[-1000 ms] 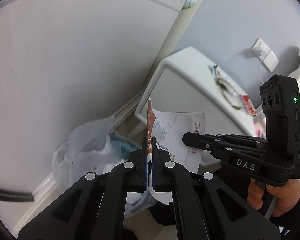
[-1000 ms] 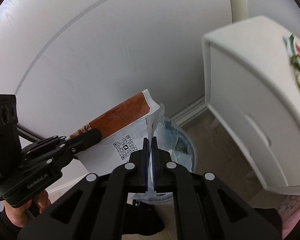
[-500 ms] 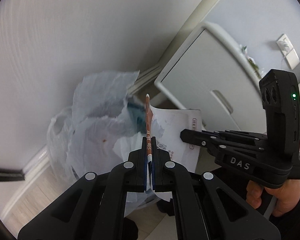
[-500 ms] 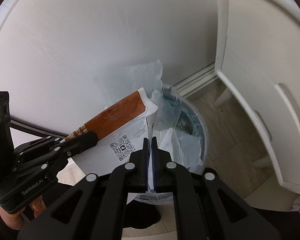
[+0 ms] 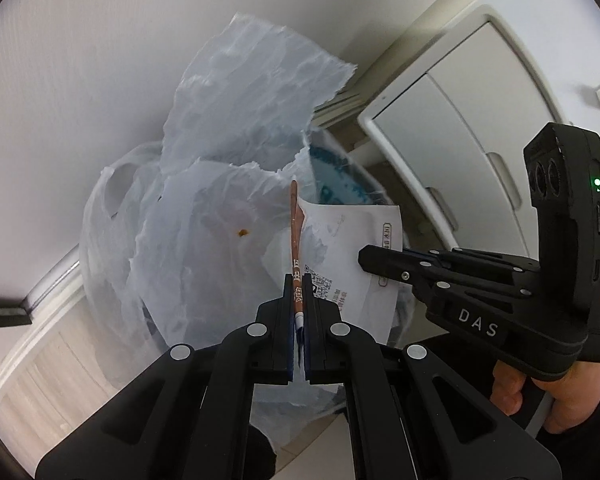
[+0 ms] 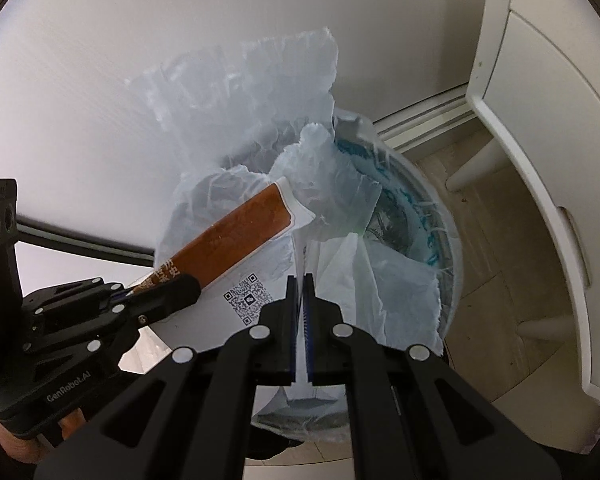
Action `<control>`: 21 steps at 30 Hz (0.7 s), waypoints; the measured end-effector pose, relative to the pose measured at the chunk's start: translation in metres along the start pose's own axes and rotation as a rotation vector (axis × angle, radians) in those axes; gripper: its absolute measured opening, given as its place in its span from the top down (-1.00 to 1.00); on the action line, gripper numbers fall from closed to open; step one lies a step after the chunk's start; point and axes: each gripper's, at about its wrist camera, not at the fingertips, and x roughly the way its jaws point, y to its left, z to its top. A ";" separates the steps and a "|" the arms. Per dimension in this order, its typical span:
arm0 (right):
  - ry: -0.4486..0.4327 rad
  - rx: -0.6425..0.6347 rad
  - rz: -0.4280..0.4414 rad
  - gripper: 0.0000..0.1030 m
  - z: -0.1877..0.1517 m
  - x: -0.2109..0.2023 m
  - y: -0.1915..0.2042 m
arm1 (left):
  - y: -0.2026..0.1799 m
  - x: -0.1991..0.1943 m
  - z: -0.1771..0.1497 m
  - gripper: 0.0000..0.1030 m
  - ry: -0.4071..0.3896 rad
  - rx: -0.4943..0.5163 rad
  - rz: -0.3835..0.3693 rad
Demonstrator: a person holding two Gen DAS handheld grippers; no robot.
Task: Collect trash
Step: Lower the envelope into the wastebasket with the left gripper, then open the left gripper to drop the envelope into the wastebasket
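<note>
A flat paper packet, white with a QR code and a brown strip, hangs between both grippers above a round bin. A crumpled translucent bag lines the bin. My left gripper is shut on the packet's brown edge, which shows edge-on in the left wrist view. My right gripper is shut on the packet's white edge. In the left wrist view the right gripper pinches the white face over the bag. The left gripper clamps the brown strip at the left.
A white cabinet on legs stands close to the right of the bin, also seen as the cabinet in the left wrist view. A white wall and skirting board lie behind. A black cable runs along the wall. Wood floor surrounds the bin.
Both grippers have sunk with the packet held between them. The bin and its bag have come closer and now fill the middle of both views.
</note>
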 end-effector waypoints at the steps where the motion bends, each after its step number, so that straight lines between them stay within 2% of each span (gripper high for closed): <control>1: 0.005 -0.003 -0.003 0.89 0.000 0.005 0.000 | 0.003 0.005 -0.001 0.96 0.006 -0.005 0.006; 12: 0.064 -0.019 -0.026 0.89 0.002 0.046 0.003 | 0.016 0.037 -0.007 0.96 0.075 -0.022 0.045; 21: 0.103 -0.017 -0.056 0.89 -0.003 0.077 0.001 | 0.009 0.079 -0.014 0.96 0.145 -0.011 0.081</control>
